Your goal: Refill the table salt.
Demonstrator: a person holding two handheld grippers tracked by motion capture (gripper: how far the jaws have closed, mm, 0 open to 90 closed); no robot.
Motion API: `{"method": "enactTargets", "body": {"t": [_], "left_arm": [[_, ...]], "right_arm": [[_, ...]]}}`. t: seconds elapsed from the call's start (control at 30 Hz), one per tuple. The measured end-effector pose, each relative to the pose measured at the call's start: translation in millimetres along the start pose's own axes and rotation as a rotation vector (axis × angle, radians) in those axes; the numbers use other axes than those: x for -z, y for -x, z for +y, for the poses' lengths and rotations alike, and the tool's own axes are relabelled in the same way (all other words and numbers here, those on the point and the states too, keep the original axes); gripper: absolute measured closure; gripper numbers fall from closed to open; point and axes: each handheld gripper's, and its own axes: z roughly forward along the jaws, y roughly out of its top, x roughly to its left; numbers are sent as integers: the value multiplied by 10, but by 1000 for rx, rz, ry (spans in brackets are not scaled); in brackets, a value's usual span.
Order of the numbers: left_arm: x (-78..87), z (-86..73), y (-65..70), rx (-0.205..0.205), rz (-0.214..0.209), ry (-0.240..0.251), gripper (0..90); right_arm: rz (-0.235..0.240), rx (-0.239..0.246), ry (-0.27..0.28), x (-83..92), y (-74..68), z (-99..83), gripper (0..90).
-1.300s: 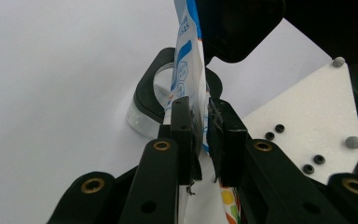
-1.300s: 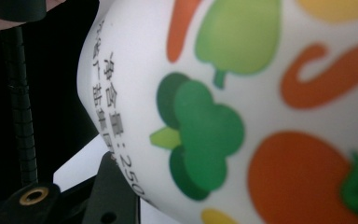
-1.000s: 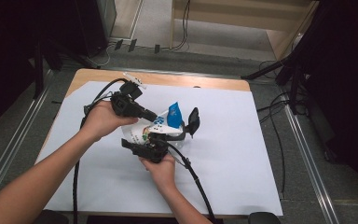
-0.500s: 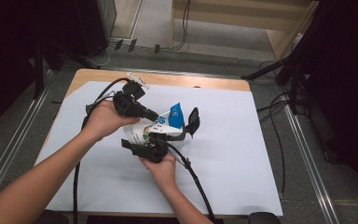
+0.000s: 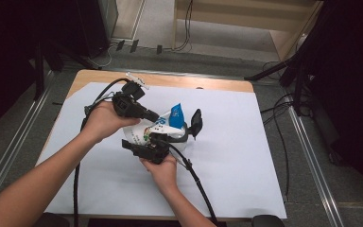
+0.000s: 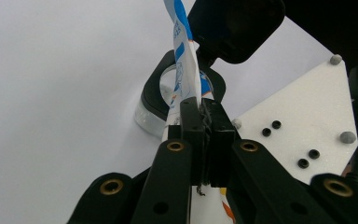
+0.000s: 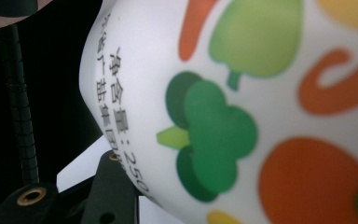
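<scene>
While my left tongs point(image 6: 204, 122) pinch the blue-and-white top edge of the soft white plastic pouch with vegetable print point(image 5: 163, 126), my right tongs point(image 5: 157, 140) clasp its body from below, over the clear round container with a black flip lid point(image 5: 189, 128) on the white-covered surface point(image 5: 246, 156).

Bright, even overhead light — dim surroundings, soft shadows — close-ups blurred.

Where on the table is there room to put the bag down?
The white sheet is bare on the right, past the black-lidded container, and along the near edge. It is crowded mid-table, where both grippers hold the bag.
</scene>
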Motion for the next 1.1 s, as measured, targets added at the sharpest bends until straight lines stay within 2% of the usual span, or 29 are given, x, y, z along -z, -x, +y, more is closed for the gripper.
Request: {"method": "enactTargets", "body": {"t": [0.33,0.47,0.77,1.1], "left_arm": [[5,-2,-5,0,0,2,898],[18,-4,-20,4,-1,7,898],[38,8,-9,-2,6,15,896],[39,4,-9,1,5,13,896]], "right_arm": [[-1,-19,-7,-12,-13,19,586],[-4,-8,-11,-22,-7,37,587],[16,-14,5,-32,-11,55,588],[12,-15,3,-35,-13,57,589]]}}
